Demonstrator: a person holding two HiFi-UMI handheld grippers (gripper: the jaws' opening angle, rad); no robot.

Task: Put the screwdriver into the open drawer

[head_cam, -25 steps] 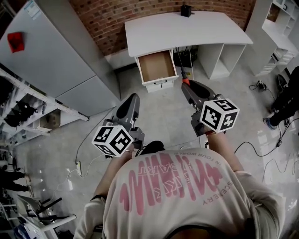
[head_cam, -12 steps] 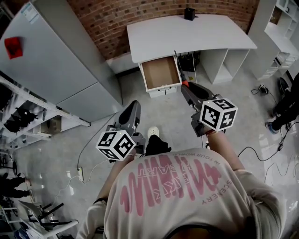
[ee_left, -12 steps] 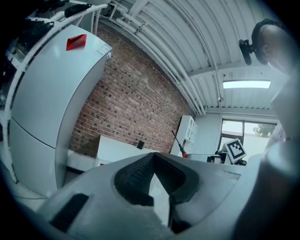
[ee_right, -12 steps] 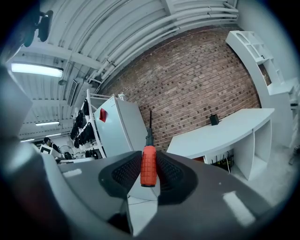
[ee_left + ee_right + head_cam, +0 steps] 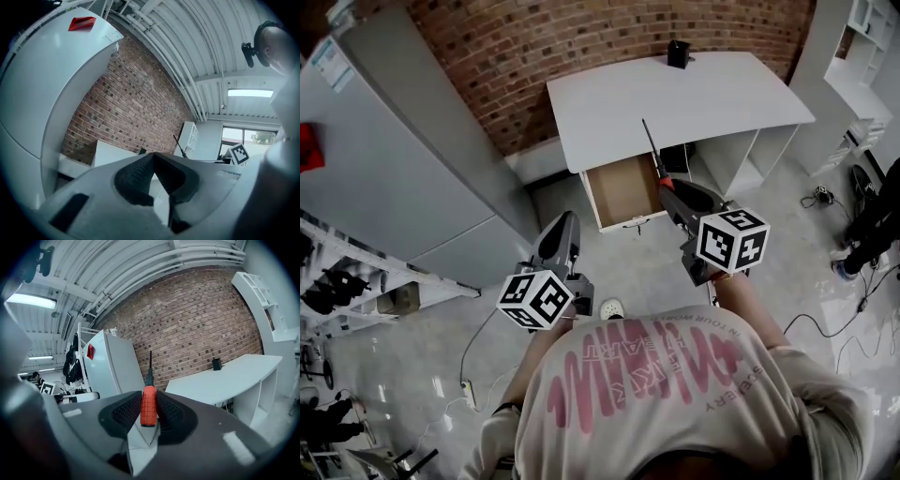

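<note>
A screwdriver (image 5: 661,171) with a red handle (image 5: 148,408) and a thin black shaft sits between the pads of my right gripper (image 5: 667,187), which is shut on the handle. The shaft points forward and up, over the near edge of the white desk (image 5: 675,94). Just below and left of it, the open wooden drawer (image 5: 622,189) juts from the desk and looks empty inside. My left gripper (image 5: 562,228) hangs lower left of the drawer over the floor. Its pads (image 5: 140,171) meet at the tips with nothing between them.
A big grey cabinet (image 5: 384,159) fills the left side, and a brick wall (image 5: 534,56) runs behind the desk. A small black object (image 5: 677,53) stands at the desk's back edge. White shelving (image 5: 862,37) and floor cables (image 5: 825,305) are at the right.
The person has walked toward the desk, so desk and drawer now sit nearer both grippers. The screwdriver's shaft, earlier hidden, now shows over the desk edge. Both grips are unchanged.
</note>
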